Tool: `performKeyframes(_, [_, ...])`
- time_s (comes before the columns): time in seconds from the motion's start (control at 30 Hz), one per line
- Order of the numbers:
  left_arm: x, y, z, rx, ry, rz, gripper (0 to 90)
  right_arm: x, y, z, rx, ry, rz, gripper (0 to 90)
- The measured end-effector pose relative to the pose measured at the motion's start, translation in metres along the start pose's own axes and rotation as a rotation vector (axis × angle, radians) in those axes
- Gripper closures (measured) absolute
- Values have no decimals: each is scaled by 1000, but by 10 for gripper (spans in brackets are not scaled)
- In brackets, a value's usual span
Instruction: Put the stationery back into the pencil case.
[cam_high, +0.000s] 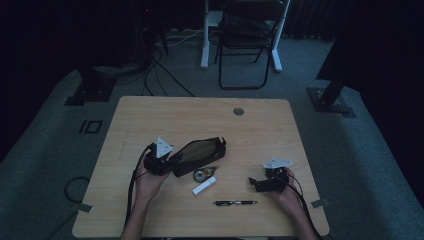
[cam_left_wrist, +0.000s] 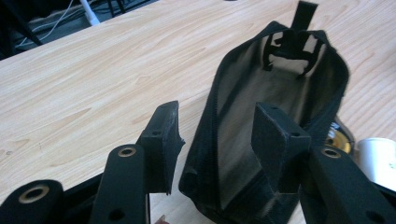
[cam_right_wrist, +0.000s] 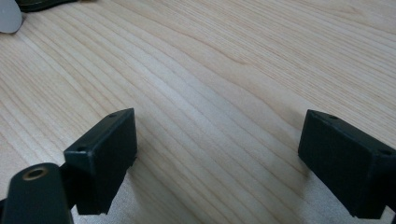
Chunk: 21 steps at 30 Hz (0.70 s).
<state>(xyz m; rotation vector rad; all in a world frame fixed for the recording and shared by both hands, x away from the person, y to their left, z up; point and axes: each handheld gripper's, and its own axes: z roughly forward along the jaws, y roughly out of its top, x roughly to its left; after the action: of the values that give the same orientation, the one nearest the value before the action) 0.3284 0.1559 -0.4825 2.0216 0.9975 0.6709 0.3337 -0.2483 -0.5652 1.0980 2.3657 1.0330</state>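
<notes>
Black pouch (cam_left_wrist: 280, 121) lay mid-tabletop (cam_high: 150, 115), left tongs (cam_left_wrist: 217, 135) apart astride its near wall; right tongs (cam_right_wrist: 219, 158) apart, empty. Next: clamp rim, load pen (cam_high: 235, 203).

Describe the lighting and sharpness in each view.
High view: dim and underexposed, floor and room nearly black, the pen small but readable. Left gripper view: bright, the pouch fairly sharp, near jaws soft. Right gripper view: evenly lit, soft shadows under the jaws on the table, no glare.
</notes>
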Motion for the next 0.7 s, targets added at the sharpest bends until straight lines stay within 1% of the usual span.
performKeyframes(0.1, [-2, 1, -4, -4, -5, 5, 515, 0, 0, 0, 0, 0, 0, 116])
performKeyframes(0.2, [-4, 2, -8, -8, -9, 1, 513, 0, 0, 0, 0, 0, 0, 116])
performKeyframes(0.5, [-12, 7, -21, -39, -29, 6, 513, 0, 0, 0, 0, 0, 0, 116])
performKeyframes(0.7, [-19, 7, -25, -48, -46, 8, 510, 0, 0, 0, 0, 0, 0, 116])
